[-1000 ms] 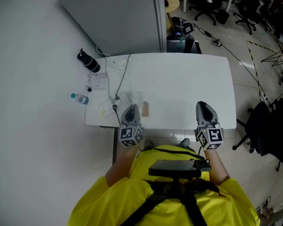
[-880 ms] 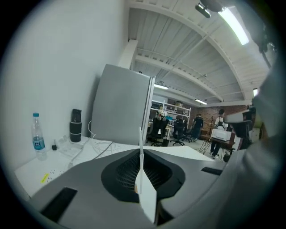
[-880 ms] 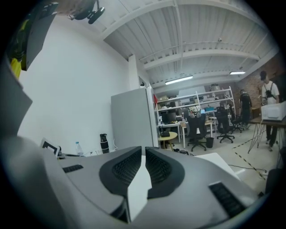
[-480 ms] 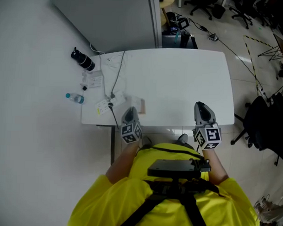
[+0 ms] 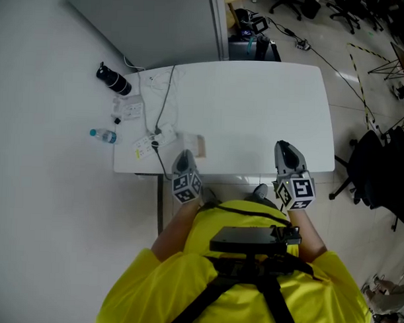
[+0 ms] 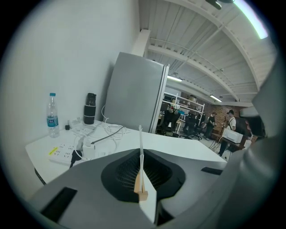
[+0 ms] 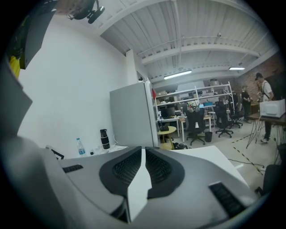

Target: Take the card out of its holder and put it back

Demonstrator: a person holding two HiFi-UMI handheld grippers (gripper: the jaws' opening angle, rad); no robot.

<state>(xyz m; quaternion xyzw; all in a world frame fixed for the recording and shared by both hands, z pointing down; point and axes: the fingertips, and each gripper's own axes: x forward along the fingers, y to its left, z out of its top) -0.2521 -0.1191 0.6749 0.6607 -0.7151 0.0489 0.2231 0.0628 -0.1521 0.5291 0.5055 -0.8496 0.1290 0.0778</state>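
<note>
**Card pull not yet begun**

Both grippers hover at the near edge of the counter (image 5: 257, 106). The right gripper (image 5: 286, 148) has its jaws narrow and empty, and the left gripper (image 5: 184, 157) has its jaws shut. The clear holder (image 5: 188, 140) and tan card (image 5: 200, 146) lie just inside that edge. The next move likely calls for opening the jaws, pinning the holder and pinching the card.

The clear holder (image 5: 189, 143) with its tan card (image 5: 200, 146) lies flat on the table (image 5: 257, 106).

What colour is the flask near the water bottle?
The flask is black; the left gripper view shows it best.
</note>
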